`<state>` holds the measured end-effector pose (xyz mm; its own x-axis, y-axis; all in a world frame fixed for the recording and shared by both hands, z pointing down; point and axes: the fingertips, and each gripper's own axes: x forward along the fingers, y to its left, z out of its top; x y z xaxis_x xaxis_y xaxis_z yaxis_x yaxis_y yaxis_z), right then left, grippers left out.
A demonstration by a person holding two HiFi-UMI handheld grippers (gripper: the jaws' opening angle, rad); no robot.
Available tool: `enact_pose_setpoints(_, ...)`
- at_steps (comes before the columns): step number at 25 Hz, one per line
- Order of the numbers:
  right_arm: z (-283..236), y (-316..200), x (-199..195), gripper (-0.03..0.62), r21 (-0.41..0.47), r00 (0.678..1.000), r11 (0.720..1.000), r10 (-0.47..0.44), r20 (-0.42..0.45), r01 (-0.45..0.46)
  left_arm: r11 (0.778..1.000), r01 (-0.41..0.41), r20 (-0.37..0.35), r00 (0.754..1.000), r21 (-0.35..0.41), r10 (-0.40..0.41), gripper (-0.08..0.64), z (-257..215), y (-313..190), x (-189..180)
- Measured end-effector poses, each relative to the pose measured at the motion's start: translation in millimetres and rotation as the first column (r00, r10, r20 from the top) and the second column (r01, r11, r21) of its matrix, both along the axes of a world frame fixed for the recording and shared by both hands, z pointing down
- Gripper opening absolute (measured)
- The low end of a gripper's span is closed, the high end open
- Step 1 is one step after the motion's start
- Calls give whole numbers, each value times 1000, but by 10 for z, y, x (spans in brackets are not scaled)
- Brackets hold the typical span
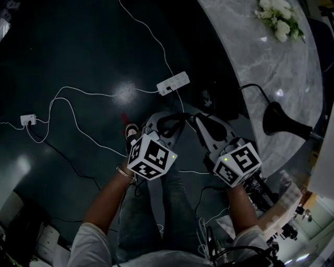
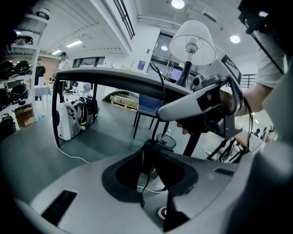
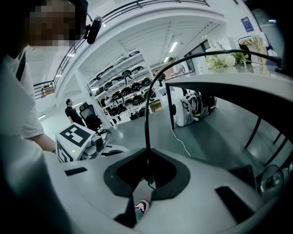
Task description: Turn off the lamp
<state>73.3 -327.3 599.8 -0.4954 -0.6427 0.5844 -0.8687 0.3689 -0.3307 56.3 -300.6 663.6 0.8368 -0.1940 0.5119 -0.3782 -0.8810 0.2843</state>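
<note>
The head view looks steeply down from above the person onto the floor (image 1: 78,62), the tabletop (image 1: 271,68) edge curving at right; both gripper views sit low beneath that edge, close behind their jaws, tilted upward; they share the black cord (image 3: 146,123).

White short sleeves (image 1: 91,241), grey jeans (image 1: 156,208), a wrist bracelet (image 1: 125,172). The left gripper (image 1: 172,119) and right gripper (image 1: 201,121) bear black-and-white marker cubes (image 1: 151,156).

I count two grippers, my left gripper (image 1: 169,121) and right gripper (image 1: 201,121), one lamp (image 2: 192,43), one black cord (image 3: 147,123), one table (image 1: 250,57), one bunch of white flowers (image 1: 279,15) and one power strip (image 1: 173,83).
</note>
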Motion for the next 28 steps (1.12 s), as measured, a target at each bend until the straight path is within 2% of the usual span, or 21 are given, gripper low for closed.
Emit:
enact_pose_setpoints(3, 55, -4, 20, 15, -9, 1000, 1000, 21, -8, -21, 999, 35, -11, 999, 5, -35, 80, -18, -37, -54)
enact_pose_setpoints(8, 256, 0, 93, 15, -30, 997, 997, 70, -15, -70, 987, 158, -17, 987, 30, -158, 76, -41, -196, -222)
enact_pose_setpoints(10, 339, -11, 129, 15, -38, 995, 994, 104, -15, -104, 977, 209, 3, 978, 41, -209, 25, 4, -262, -307)
enact_pose_setpoints(14, 517, -55, 208, 15, -40, 984, 983, 176, -32, -177, 959, 280, 51, 958, 43, -282, 9, 159, -351, -460)
enact_pose_setpoints(20, 841, -149, 319, 15, -47, 964, 964, 260, -52, -262, 946, 325, 62, 944, 8, -324, 8, 307, -359, -559)
enact_pose_setpoints(25, 950, -299, 413, 15, -13, 941, 943, 332, -67, -334, 944, 331, 63, 942, 0, -331, 8, 376, -342, -577)
enact_pose_setpoints(28, 953, -343, 434, 17, 9, 936, 939, 344, -74, -345, 942, 336, 63, 940, 2, -336, 8, 377, -341, -567)
